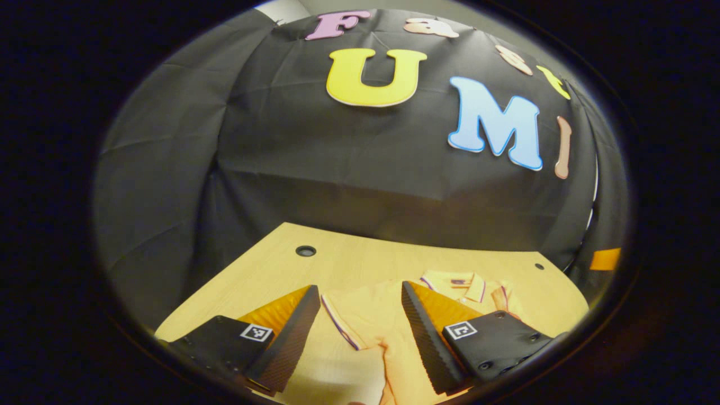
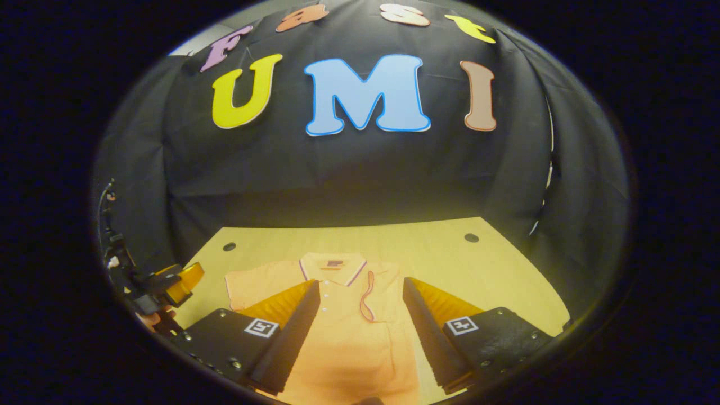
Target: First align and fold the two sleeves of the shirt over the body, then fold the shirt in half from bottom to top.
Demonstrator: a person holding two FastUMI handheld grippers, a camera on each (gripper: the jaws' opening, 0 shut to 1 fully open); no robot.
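Orange polo shirt (image 2: pixel 343 320) lies flat on the wooden table (image 2: pixel 439 247), its right sleeve (image 2: pixel 374 295) folded over the body. Left gripper (image 1: pixel 360 320) and right gripper (image 2: pixel 360 315) hover above it, fingers spread, empty.

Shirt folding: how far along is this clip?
Partly done. In the right gripper view the orange shirt lies flat on the table, and one sleeve is already folded over the body. The other sleeve is spread out to the side. Both claws, left and right, hover open, holding nothing. Left: that sleeve fold, then the bottom-to-top fold.
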